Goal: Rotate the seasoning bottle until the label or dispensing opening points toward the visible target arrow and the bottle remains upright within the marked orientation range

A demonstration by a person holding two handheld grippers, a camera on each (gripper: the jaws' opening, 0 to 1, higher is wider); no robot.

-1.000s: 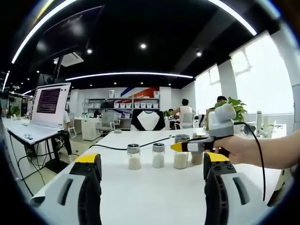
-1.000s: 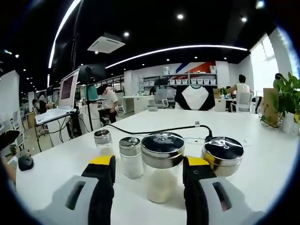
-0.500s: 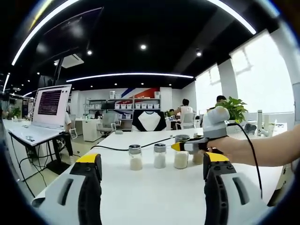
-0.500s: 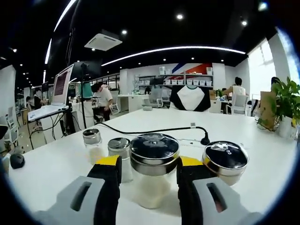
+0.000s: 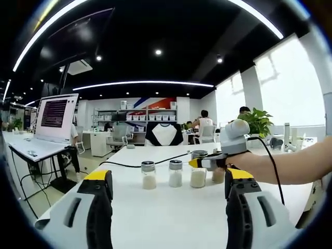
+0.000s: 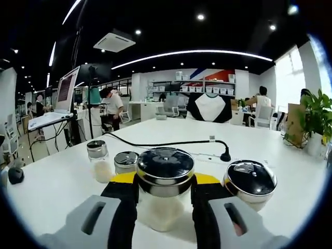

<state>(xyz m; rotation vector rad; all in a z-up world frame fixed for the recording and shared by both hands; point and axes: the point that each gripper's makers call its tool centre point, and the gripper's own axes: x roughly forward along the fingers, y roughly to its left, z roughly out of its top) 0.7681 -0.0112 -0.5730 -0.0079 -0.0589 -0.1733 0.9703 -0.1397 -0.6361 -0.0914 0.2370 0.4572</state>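
Observation:
Four seasoning bottles stand in a row on the white table [image 5: 171, 212]. In the right gripper view, the wide glass bottle with a steel lid [image 6: 165, 171] stands upright, holding pale powder. My right gripper [image 6: 165, 180] is shut on it, its yellow-tipped jaws pressed to both sides. The left gripper view shows that same bottle [image 5: 198, 177] third in the row, with the right gripper [image 5: 205, 162] around it, held by a hand. My left gripper [image 5: 168, 176] hangs open nearer the table's front, well short of the row, with nothing between its jaws.
Two small shakers [image 6: 97, 160] [image 6: 124, 160] stand left of the held bottle and a wide-lidded jar [image 6: 252, 180] right of it. A black cable [image 6: 171, 143] runs behind the row. A laptop [image 5: 54, 116] sits at far left, a potted plant [image 6: 316, 111] at right.
The right jaws have closed inward from a loose gap until they touch the bottle's sides, and that camera has come a little closer. The left gripper has stayed put.

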